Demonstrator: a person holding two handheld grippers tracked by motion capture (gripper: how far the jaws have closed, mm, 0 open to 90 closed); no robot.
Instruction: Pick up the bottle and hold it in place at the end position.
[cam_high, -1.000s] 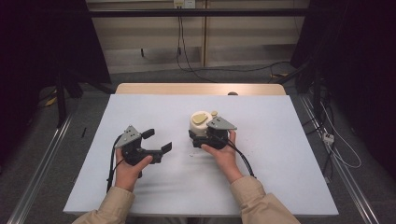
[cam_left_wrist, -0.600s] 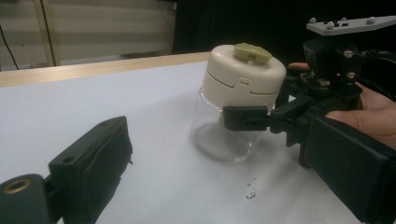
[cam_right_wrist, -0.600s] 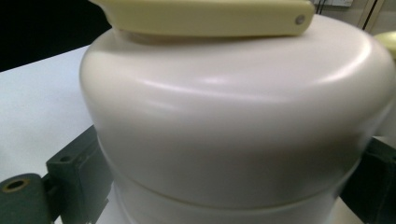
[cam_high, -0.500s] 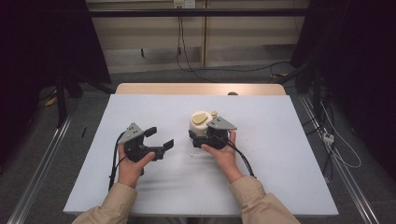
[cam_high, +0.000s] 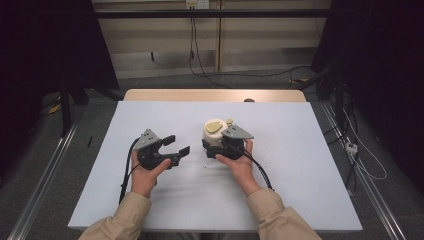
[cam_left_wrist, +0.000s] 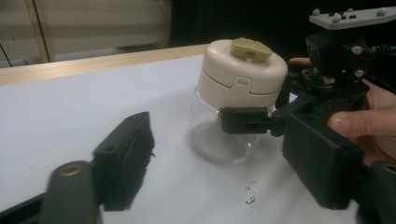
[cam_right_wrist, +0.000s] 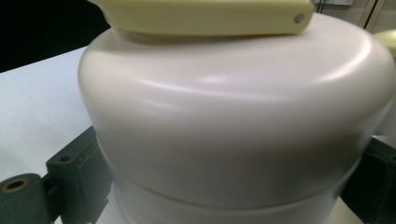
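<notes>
A jar (cam_high: 214, 130) with a cream lid, a yellowish flip tab and a clear glass body stands mid-table. My right gripper (cam_high: 212, 144) is shut on the jar, and one finger (cam_left_wrist: 245, 120) presses the glass below the lid (cam_left_wrist: 240, 74). In the right gripper view the lid (cam_right_wrist: 233, 116) looms close between the two jaws. My left gripper (cam_high: 178, 144) rests on the table left of the jar and points toward it. Its jaws have just been closing, they stand apart with nothing between them, and the jar lies a short way beyond the left gripper (cam_left_wrist: 224, 163).
The white tabletop (cam_high: 300, 165) stretches wide on all sides, with a wooden strip (cam_high: 215, 95) at its far edge. A few dark crumbs (cam_left_wrist: 250, 198) lie near the jar. Cables (cam_high: 260, 170) trail from both grippers toward the person. Metal rails flank the table on the floor.
The left gripper's jaws have drawn closer together and the gripper has edged slightly toward the jar. The right gripper and jar have stayed put.
</notes>
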